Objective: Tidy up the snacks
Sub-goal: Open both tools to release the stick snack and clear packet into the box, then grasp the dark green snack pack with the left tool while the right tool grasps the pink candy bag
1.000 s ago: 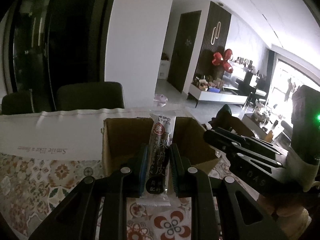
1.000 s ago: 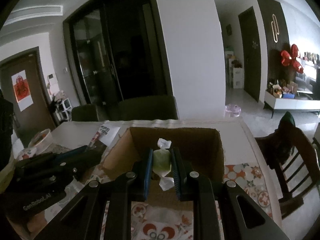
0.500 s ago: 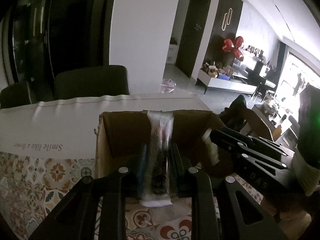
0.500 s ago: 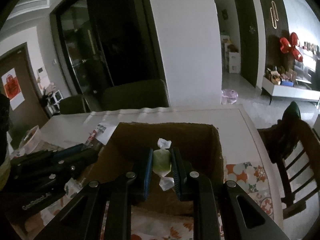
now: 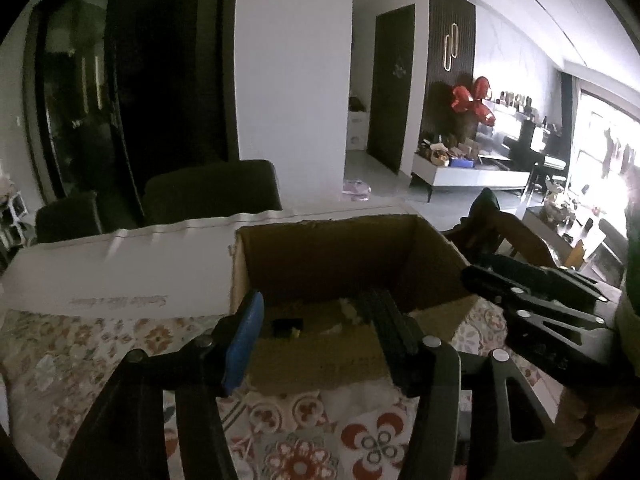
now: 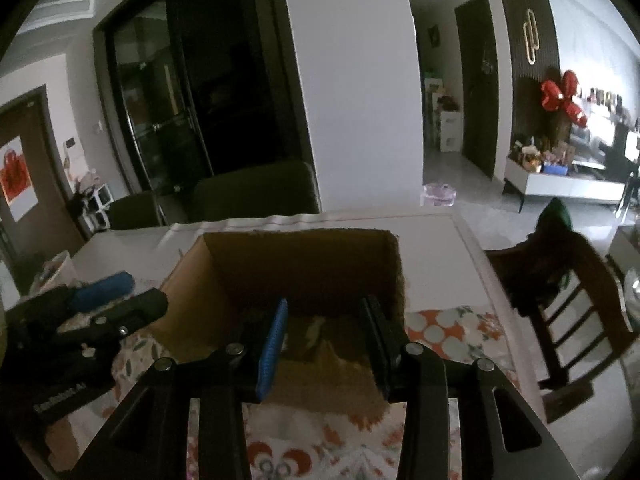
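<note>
Both tools (image 5: 316, 320) (image 6: 324, 336) released, empty, over cardboard box (image 5: 332, 248) on floral tablecloth (image 5: 80, 344).

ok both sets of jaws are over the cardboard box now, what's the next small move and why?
Probably lift both grippers back out and clear of the cardboard box. The left gripper and right gripper have just been opening their jaws, and nothing sits between either pair now. Small, dim shapes lie on the box floor, likely the dropped snacks. With both empty, retreating frees them to fetch the next snacks.

Dim dining room: white pillar (image 5: 292, 80), dark chairs (image 5: 212, 192), red balloon (image 5: 472, 100), bright window (image 5: 604, 136) at right.
</note>
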Demonstrator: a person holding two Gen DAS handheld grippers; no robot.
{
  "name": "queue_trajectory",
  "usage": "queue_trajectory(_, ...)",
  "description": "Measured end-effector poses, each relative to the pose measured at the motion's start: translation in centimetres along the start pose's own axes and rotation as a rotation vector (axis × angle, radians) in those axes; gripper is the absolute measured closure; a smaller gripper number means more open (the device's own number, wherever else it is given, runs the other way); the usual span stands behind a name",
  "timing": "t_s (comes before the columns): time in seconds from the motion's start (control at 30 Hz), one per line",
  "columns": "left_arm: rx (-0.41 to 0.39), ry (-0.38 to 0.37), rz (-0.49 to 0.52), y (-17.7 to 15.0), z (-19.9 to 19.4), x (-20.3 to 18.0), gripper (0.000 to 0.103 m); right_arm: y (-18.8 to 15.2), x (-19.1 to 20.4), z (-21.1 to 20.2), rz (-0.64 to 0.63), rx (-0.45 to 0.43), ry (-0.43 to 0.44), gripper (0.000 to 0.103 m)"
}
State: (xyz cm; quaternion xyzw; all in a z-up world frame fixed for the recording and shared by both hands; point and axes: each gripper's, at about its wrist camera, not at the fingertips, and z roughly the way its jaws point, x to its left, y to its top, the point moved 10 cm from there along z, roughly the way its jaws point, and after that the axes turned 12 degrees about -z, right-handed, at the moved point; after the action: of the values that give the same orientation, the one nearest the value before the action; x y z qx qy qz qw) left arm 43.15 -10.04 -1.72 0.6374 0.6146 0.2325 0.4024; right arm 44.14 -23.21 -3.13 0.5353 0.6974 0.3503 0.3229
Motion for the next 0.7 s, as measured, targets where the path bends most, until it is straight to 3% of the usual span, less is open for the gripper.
queue_trajectory(0.13, -0.018, -0.02, -0.005, -1.0, -2.7, -0.3, 0.042, -1.2, 0.8, -2.8, -0.016, -0.023, -0.011, 0.063)
queue_trajectory(0.23, -0.047, -0.019, 0.0, -1.6, -4.9, -0.6, 0.037, -1.9, 1.3, -4.7, -0.023, -0.041, -0.014, 0.054)
queue_trajectory(0.47, -0.093, -0.013, 0.036, -4.3, -9.1, -1.1, 0.034, -4.1, 2.1, -9.0, -0.026, -0.069, -0.036, 0.054)
queue_trajectory(0.7, -0.074, -0.016, 0.073, -8.2, -11.4, -1.3, 0.032, -7.4, 3.0, -11.9, -0.064, -0.055, -0.055, 0.049)
